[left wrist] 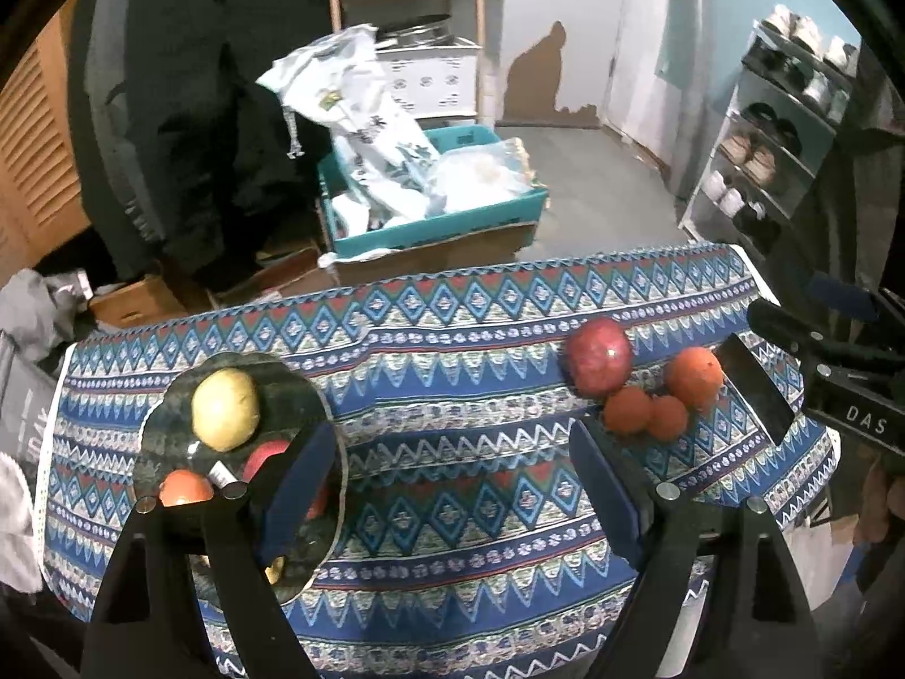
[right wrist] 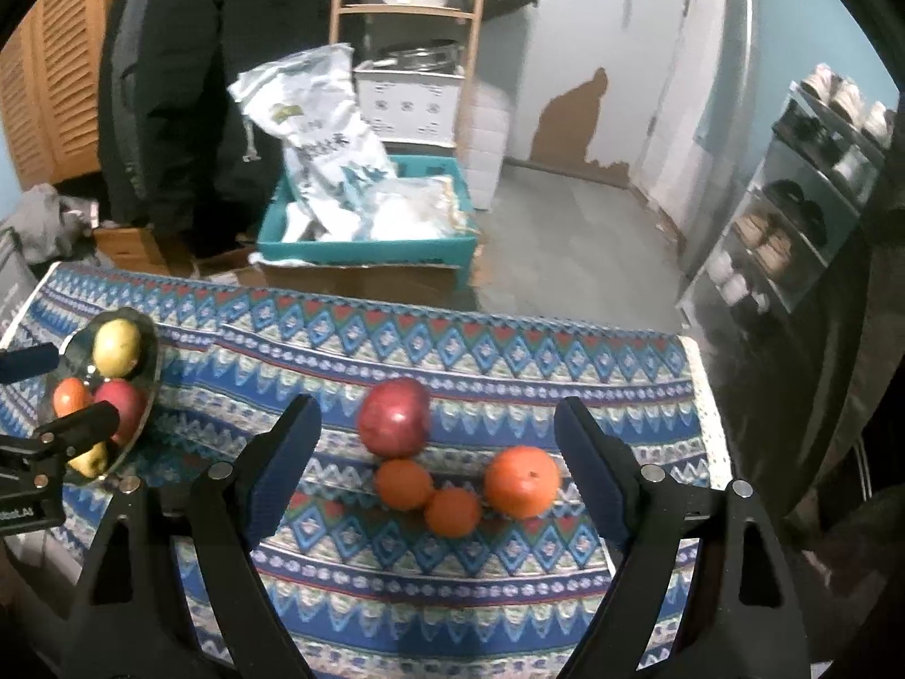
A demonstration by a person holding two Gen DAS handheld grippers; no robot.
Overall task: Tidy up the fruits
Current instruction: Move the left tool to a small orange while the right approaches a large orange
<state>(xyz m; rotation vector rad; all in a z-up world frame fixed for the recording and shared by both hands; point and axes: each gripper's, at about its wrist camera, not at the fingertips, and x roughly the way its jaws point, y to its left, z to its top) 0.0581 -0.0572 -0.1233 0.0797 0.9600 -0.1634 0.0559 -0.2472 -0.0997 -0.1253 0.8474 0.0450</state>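
A dark glass plate point(left wrist: 169, 441) point(right wrist: 150, 365) at the table's left holds a yellow fruit point(left wrist: 225, 408) point(right wrist: 116, 346), a red apple point(right wrist: 121, 404) and an orange point(left wrist: 184, 488) point(right wrist: 69, 395). On the patterned cloth at the right lie a red apple point(left wrist: 598, 355) point(right wrist: 394, 416), a large orange point(left wrist: 693, 378) point(right wrist: 521, 481) and two small oranges point(left wrist: 626, 408) point(right wrist: 403, 484). My left gripper point(left wrist: 452, 486) is open and empty, its left finger over the plate. My right gripper point(right wrist: 438, 469) is open and empty, just short of the loose fruit; it shows in the left wrist view point(left wrist: 792, 379).
The table carries a blue patterned cloth point(left wrist: 452, 509) point(right wrist: 452, 594). Beyond its far edge stand a teal crate of bags point(left wrist: 430, 209) point(right wrist: 367, 237), a wooden shelf point(right wrist: 407, 11) and a shoe rack point(left wrist: 763, 158) at the right.
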